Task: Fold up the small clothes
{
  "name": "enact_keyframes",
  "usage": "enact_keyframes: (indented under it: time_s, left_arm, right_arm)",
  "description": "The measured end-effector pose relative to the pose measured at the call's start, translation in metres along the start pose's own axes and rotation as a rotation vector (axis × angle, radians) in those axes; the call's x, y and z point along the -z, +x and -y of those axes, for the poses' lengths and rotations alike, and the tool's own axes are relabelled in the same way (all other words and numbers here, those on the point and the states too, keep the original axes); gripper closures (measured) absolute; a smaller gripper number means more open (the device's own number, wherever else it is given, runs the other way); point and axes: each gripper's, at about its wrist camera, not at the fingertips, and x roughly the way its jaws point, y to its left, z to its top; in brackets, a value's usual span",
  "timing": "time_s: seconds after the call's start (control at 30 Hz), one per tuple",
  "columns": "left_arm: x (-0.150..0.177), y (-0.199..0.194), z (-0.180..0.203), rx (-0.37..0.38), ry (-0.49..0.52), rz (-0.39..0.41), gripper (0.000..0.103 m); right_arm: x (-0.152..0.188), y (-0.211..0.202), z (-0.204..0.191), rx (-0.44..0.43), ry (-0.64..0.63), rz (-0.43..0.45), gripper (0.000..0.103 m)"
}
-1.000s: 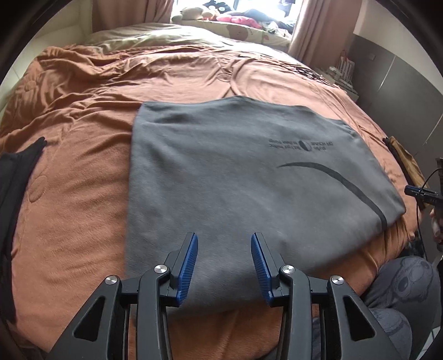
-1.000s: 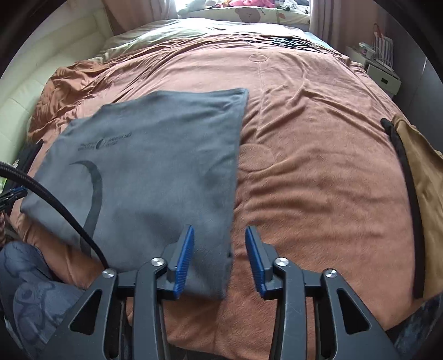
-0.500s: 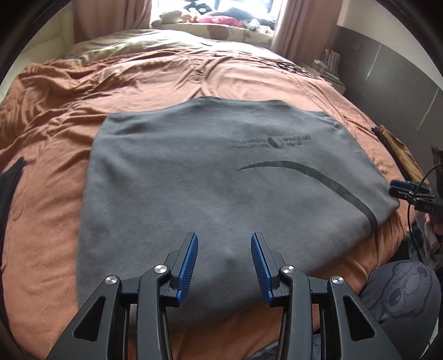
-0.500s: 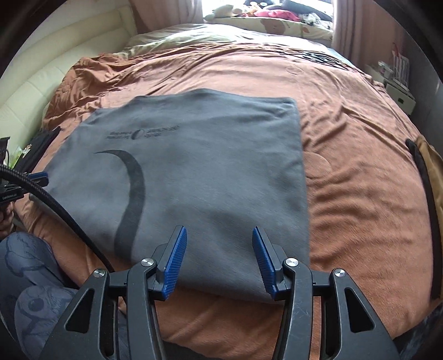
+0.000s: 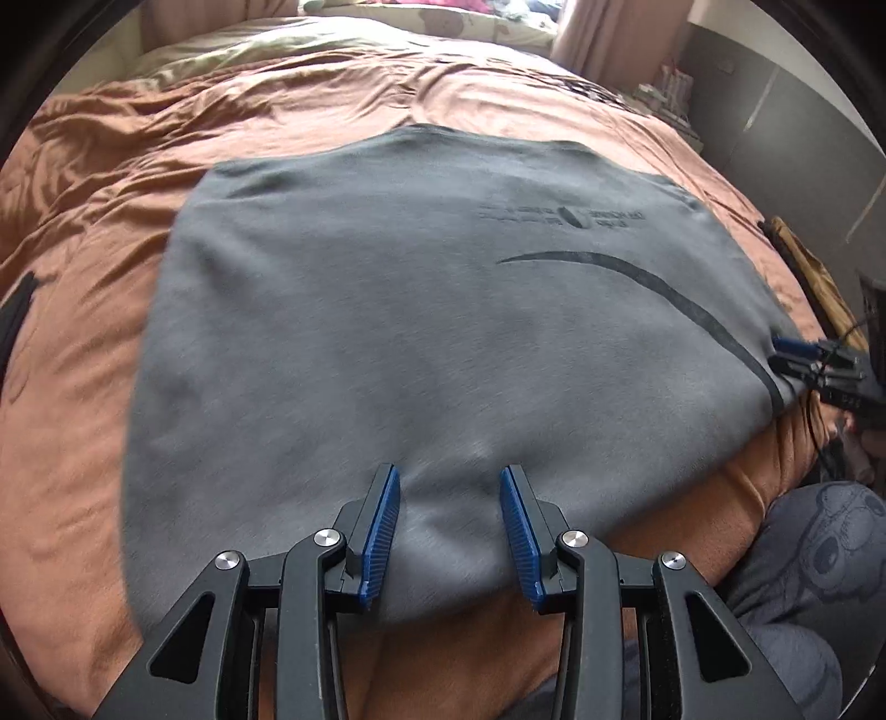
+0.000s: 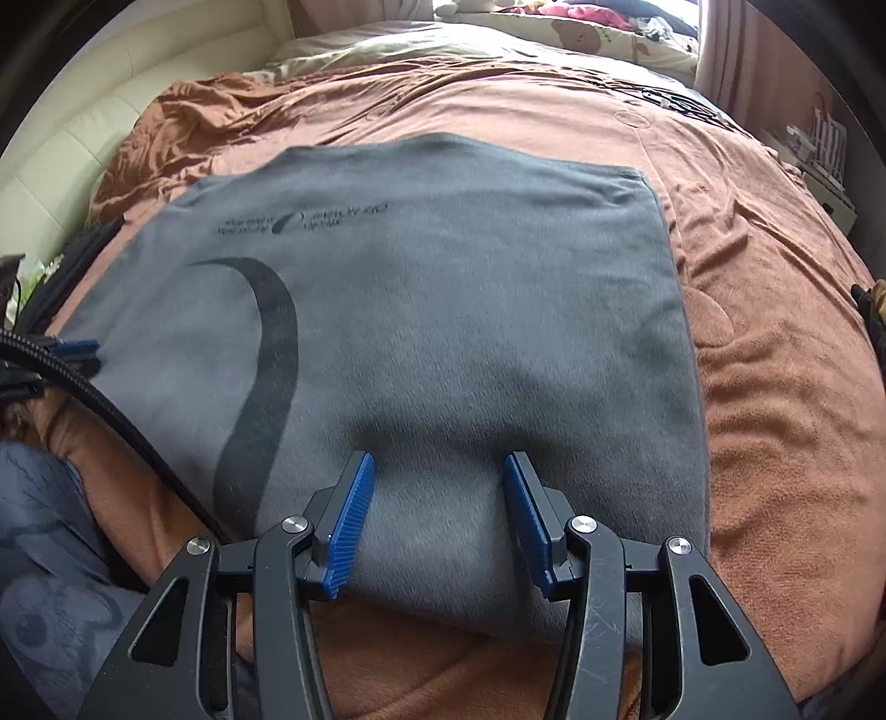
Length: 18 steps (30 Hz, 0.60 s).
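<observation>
A: Start at the bottom of the left wrist view. What is closest?

B: The left gripper [image 5: 449, 482], its blue pads [image 5: 381, 531] spread wide and gripping nothing. Between and under them lies the near edge of the grey shirt [image 5: 421, 332].

A: And the right wrist view?

B: Much the same. The right gripper [image 6: 437, 471] sits low in the frame with its jaws parted, empty, over the shirt's [image 6: 454, 310] near hem. Whether the pads press on the cloth I cannot tell. A black cable [image 6: 111, 410] crosses the lower left.

A: Where does the shirt lie?

B: Flat on the orange bedspread [image 5: 83, 354], folded to a rough rectangle that fills the middle of both frames. A dark curved stripe [image 6: 266, 365] and small print [image 6: 302, 219] sit left of centre in the right view.

A: Anything at the sides?

B: A patterned trouser leg [image 5: 819, 554] in the lower right of the left view. At that view's right edge, the right gripper's tips are at the shirt's corner. A tan item [image 5: 805, 260] lies on the bed beyond it.

A: Farthest off?

B: Pale bedding [image 6: 421, 47] at the top, a curtain [image 5: 609, 39] in the upper right, a cream headboard [image 6: 111, 105] in the upper left of the right view.
</observation>
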Motion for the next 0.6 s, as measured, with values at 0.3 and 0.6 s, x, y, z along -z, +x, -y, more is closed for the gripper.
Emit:
enact_keyframes:
  time_s: [0.3,0.6]
  left_arm:
    - [0.028,-0.014,-0.049,-0.038,-0.167,0.016,0.062]
    - [0.051,-0.039,-0.066,0.026,-0.296,0.095,0.064]
  right_arm:
    - [0.033,-0.021,0.022,0.006,0.043,0.011,0.056]
    - [0.049,-0.041,0.045,-0.021,0.189,0.020,0.056]
